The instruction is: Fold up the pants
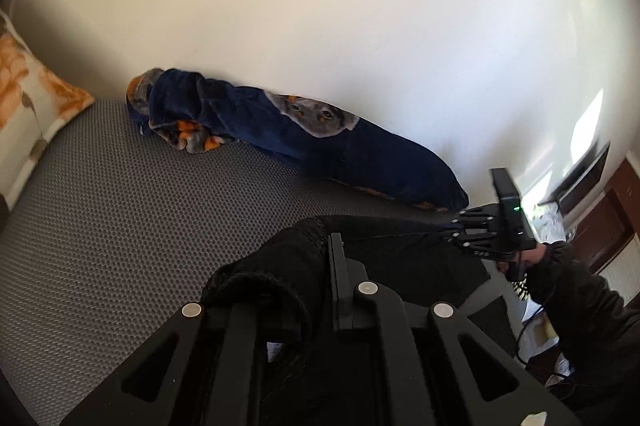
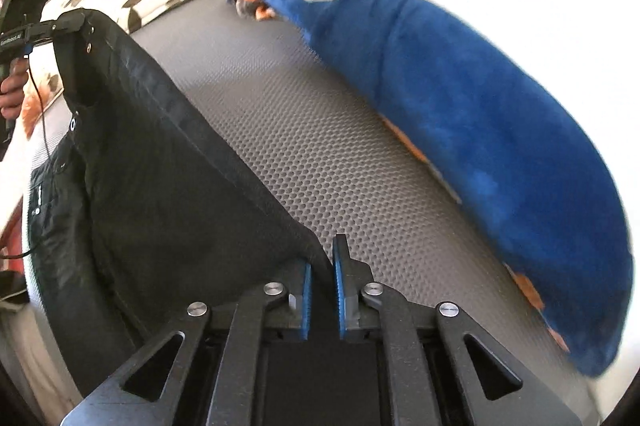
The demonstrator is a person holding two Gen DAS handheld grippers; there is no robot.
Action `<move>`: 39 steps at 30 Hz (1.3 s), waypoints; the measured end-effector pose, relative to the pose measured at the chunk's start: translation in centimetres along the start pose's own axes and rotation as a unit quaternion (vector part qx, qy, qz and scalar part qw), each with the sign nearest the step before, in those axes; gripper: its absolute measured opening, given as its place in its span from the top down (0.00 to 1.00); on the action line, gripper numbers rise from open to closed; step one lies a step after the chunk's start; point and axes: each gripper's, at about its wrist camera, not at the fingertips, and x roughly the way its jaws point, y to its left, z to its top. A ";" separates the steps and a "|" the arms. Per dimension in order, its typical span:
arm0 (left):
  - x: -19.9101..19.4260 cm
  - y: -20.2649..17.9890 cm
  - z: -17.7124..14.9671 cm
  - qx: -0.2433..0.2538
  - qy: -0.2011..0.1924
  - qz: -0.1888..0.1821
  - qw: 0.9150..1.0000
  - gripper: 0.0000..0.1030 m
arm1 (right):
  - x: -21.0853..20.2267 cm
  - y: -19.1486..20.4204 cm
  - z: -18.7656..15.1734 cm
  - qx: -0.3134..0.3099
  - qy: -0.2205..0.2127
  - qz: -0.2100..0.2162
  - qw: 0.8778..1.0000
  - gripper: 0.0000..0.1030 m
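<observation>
Pants [image 2: 168,162] hang stretched between our two grippers above the grey mattress [image 2: 312,146], on the near side of the blue blanket [image 2: 480,114] that lies rolled along the wall. We judge the fold barely begun: both ends are gripped, but the cloth is lifted and spread, not laid down or doubled over. Our left gripper [image 1: 320,254] has its fingers closed tight on a bunched dark edge of the pants, seemingly the waistband, held well away from the blanket towards the pillow [image 1: 28,98]. Our right gripper [image 2: 322,266] has its blue-padded fingers nearly together with the other end's hem pinched between them, just short of the blanket's lower end. From the right wrist view the fabric runs as one taut sheet up to the left gripper, with buttons or rivets showing near that far end. What is left, as we see it, is nearly everything: bringing the ends together, laying the pants flat on the mattress and smoothing the fold.
</observation>
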 end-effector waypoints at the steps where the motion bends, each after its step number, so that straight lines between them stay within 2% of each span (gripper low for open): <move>1: -0.6 -0.3 -0.3 0.005 -0.001 -0.002 1.000 0.93 | -1.1 0.6 -0.4 0.005 -0.008 -0.010 1.000 0.91; 9: -5.6 -3.2 -4.2 0.050 0.012 -0.007 0.999 0.92 | -10.0 7.8 -5.8 0.017 -0.062 -0.050 0.997 0.93; 12: -7.2 -3.6 -6.6 0.063 0.028 -0.002 0.998 0.90 | -12.0 11.3 -8.1 0.006 -0.066 -0.046 0.997 0.94; 15: -8.1 -3.6 -9.8 0.076 0.059 0.009 0.995 0.88 | -13.2 14.5 -10.9 -0.005 -0.060 -0.023 0.998 0.94; 18: -8.3 -3.2 -12.4 0.083 0.084 0.022 0.993 0.86 | -12.6 17.5 -13.9 -0.017 -0.037 -0.001 0.999 0.94; 22: -8.2 -1.8 -15.7 0.071 0.115 0.039 0.990 0.82 | -9.8 19.7 -16.2 -0.011 -0.005 0.029 1.000 0.94; 27: -7.6 -0.3 -19.2 0.084 0.182 0.070 0.977 0.70 | -5.9 21.2 -18.7 -0.001 0.026 0.041 0.999 0.94; 30: -7.6 -0.7 -20.6 0.099 0.203 0.094 0.970 0.65 | -4.6 21.4 -19.5 0.009 0.033 0.042 0.999 0.94; 31: -7.7 -0.9 -20.9 0.110 0.207 0.103 0.967 0.61 | -4.4 21.4 -19.6 0.012 0.034 0.042 0.998 0.94; 33: -8.1 -1.1 -21.4 0.123 0.216 0.126 0.960 0.47 | -4.0 21.4 -19.9 0.020 0.035 0.041 0.998 0.94; 34: -8.4 -0.9 -21.5 0.124 0.218 0.136 0.958 0.45 | -3.9 21.3 -20.0 0.024 0.034 0.042 0.998 0.94; 36: -9.4 -0.3 -21.8 0.108 0.218 0.147 0.959 0.43 | -4.0 21.2 -20.1 0.023 0.032 0.041 0.998 0.94; 39: -11.6 0.5 -22.3 0.055 0.195 0.142 0.969 0.44 | -4.0 21.2 -20.2 0.024 0.028 0.039 0.999 0.92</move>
